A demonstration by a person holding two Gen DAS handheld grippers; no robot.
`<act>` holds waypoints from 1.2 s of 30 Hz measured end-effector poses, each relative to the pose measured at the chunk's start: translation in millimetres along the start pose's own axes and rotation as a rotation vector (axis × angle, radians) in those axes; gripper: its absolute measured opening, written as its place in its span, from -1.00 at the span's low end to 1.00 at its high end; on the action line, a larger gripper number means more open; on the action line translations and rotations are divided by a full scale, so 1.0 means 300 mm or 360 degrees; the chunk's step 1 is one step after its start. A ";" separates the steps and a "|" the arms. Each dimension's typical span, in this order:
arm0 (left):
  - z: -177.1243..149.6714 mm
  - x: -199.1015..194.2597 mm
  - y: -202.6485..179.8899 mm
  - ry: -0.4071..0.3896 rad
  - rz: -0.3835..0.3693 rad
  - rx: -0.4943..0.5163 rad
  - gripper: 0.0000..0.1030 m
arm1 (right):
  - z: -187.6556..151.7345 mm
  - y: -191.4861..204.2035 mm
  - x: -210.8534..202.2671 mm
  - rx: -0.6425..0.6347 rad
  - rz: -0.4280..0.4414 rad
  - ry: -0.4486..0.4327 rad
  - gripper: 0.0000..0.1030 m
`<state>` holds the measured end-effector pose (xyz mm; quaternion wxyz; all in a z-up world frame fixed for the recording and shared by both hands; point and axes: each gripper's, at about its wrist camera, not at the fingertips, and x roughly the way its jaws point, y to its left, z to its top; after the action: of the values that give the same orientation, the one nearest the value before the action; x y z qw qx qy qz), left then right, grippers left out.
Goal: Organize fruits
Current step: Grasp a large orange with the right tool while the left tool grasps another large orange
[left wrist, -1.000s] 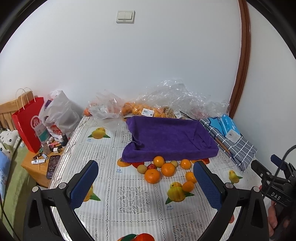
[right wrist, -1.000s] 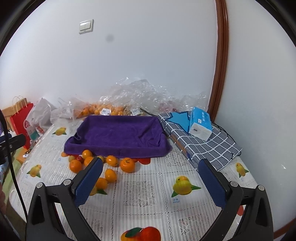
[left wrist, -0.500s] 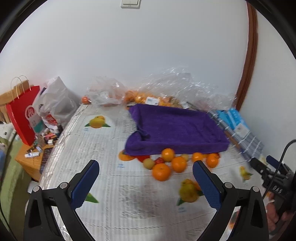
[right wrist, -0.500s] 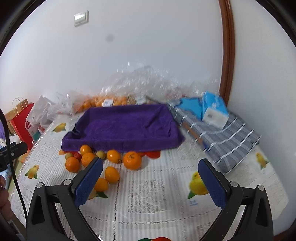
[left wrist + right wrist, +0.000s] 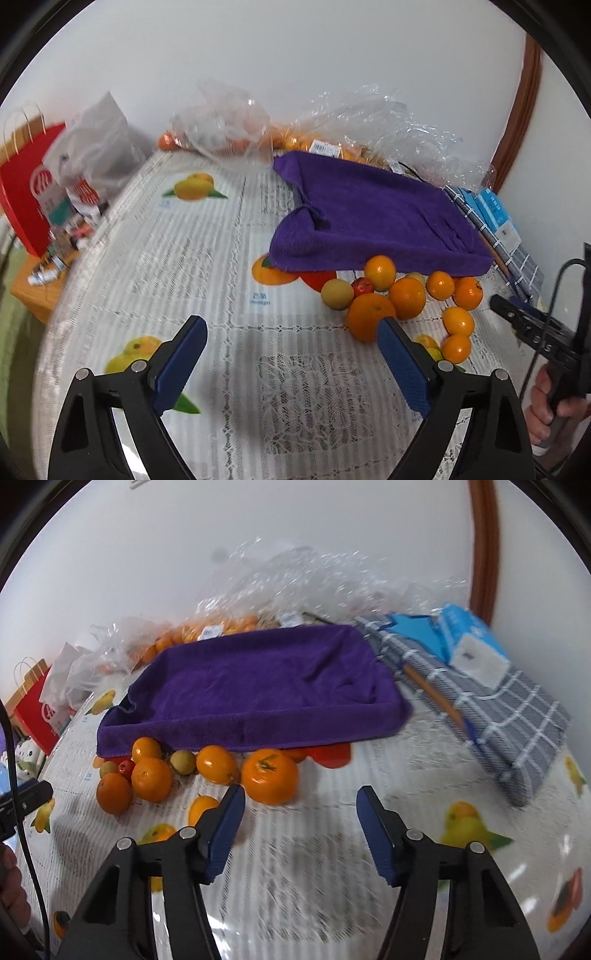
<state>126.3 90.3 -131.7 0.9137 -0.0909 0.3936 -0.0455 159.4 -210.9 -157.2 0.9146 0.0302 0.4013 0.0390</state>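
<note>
Several oranges (image 5: 406, 297) and smaller fruits lie loose on the patterned tablecloth in front of a tray draped in a purple towel (image 5: 369, 214). My left gripper (image 5: 291, 341) hovers over bare cloth left of the pile; its jaws are closing with nothing between them. In the right wrist view a large orange with a stem (image 5: 270, 775) sits just beyond my right gripper (image 5: 301, 806), whose jaws are closing on empty air. The purple tray (image 5: 258, 686) lies behind the fruit. A small red fruit (image 5: 126, 768) and pale round fruits (image 5: 183, 762) are mixed in.
Clear plastic bags (image 5: 369, 122) holding more oranges lie along the wall. A folded checked cloth (image 5: 491, 709) with a blue tissue pack (image 5: 469, 642) lies right of the tray. A red paper bag (image 5: 33, 184) and grey bag stand off the left edge. A hand (image 5: 550, 402) holds the other gripper.
Both grippers have dropped closer to the table and the fruit pile. The right gripper's jaws have narrowed noticeably; the left's only slightly.
</note>
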 end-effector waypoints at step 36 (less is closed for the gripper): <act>-0.038 0.167 -0.153 0.0113 -0.0149 0.0095 0.39 | -0.038 -0.129 0.093 0.0044 0.0025 0.0070 -0.16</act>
<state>151.9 36.1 -165.9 0.8983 -0.0801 0.4195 -0.1032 171.6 -246.5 -188.7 0.9047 0.0451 0.4216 0.0413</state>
